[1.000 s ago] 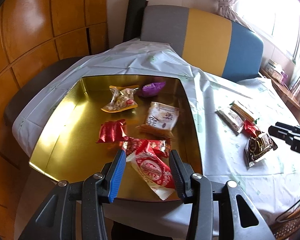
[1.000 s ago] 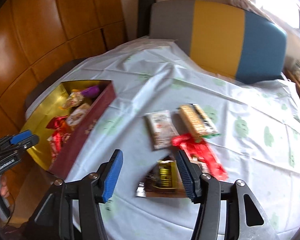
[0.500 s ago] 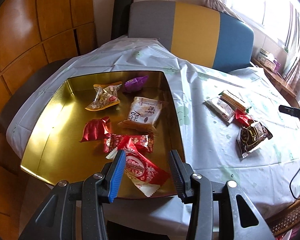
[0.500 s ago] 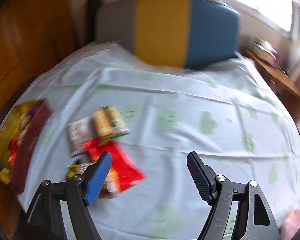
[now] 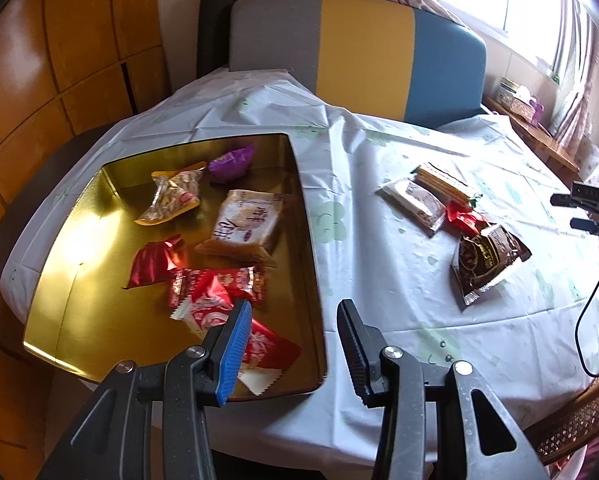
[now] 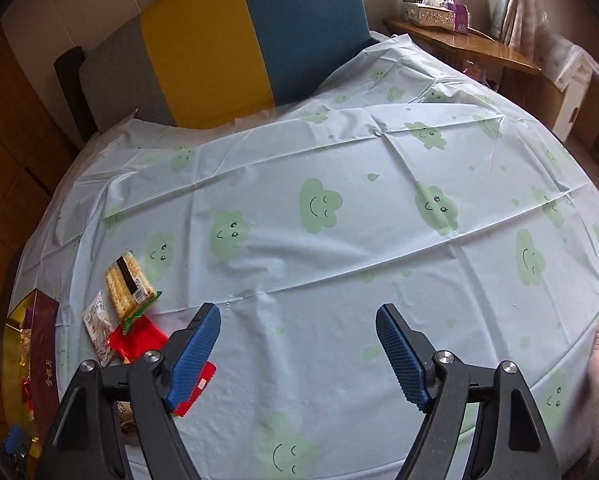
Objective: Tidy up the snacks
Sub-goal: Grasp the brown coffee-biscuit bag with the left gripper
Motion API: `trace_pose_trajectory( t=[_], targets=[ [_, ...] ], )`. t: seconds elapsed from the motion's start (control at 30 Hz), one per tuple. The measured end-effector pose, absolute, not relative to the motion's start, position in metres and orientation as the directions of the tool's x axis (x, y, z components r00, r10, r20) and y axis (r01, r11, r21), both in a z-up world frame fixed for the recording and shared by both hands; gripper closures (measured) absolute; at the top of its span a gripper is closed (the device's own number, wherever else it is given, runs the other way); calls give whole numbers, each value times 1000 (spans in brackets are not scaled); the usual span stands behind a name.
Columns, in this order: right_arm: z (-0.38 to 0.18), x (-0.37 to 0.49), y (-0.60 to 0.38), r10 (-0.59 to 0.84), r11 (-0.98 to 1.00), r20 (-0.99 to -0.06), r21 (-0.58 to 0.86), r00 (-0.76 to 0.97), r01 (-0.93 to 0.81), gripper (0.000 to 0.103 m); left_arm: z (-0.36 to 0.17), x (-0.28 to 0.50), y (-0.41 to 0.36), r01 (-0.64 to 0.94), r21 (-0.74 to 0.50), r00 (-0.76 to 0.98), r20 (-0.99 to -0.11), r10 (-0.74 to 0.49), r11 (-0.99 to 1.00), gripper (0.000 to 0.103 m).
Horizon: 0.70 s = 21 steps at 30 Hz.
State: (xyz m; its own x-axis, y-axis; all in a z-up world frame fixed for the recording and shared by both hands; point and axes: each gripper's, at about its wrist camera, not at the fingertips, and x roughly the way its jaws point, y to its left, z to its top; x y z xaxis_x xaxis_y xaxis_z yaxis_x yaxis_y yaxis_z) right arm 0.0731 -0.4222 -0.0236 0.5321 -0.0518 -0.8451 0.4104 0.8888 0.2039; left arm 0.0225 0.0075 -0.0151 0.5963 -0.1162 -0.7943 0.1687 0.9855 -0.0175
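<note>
A gold tin (image 5: 71,292) on the table holds several snacks: a red and white packet (image 5: 259,344) at its near edge, a beige packet (image 5: 247,228), a purple one (image 5: 231,162). My left gripper (image 5: 295,344) is open and empty above the tin's near right corner. On the cloth to the right lie a cracker pack (image 5: 443,180), a white packet (image 5: 415,202), a red packet (image 5: 463,218) and a brown packet (image 5: 487,260). My right gripper (image 6: 299,352) is open and empty over bare cloth, with the crackers (image 6: 127,284) and red packet (image 6: 139,338) at its left.
A cloud-print tablecloth (image 6: 339,200) covers the round table. A grey, yellow and blue chair back (image 5: 359,52) stands behind it. A wooden side shelf (image 6: 459,44) with a tissue box is at the far right. Wood panelling (image 5: 39,60) is on the left.
My left gripper drew back and shifted right, away from the red and white packet in the tin. My right gripper swung right, off the brown packet, and opened wider over bare cloth.
</note>
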Motion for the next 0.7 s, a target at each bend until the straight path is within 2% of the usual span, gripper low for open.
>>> trace_pose_trajectory(
  t=[0.3, 0.43, 0.67, 0.7],
  targets=[
    [-22, 74, -420, -36, 888, -841, 221, 540, 404, 20, -16, 29, -16, 237, -5, 576, -804, -145, 971, 58],
    [-22, 74, -417, -29, 892, -842, 221, 538, 393, 20, -16, 35, -36, 300, -6, 556, -812, -180, 954, 51],
    [-22, 75, -415, -12, 896, -845, 229, 535, 382, 19, -20, 44, -85, 471, -13, 487, -830, -273, 882, 48],
    [-22, 75, -415, -8, 896, -845, 231, 534, 379, 19, -20, 46, -95, 506, -17, 471, -832, -293, 863, 44]
  ],
)
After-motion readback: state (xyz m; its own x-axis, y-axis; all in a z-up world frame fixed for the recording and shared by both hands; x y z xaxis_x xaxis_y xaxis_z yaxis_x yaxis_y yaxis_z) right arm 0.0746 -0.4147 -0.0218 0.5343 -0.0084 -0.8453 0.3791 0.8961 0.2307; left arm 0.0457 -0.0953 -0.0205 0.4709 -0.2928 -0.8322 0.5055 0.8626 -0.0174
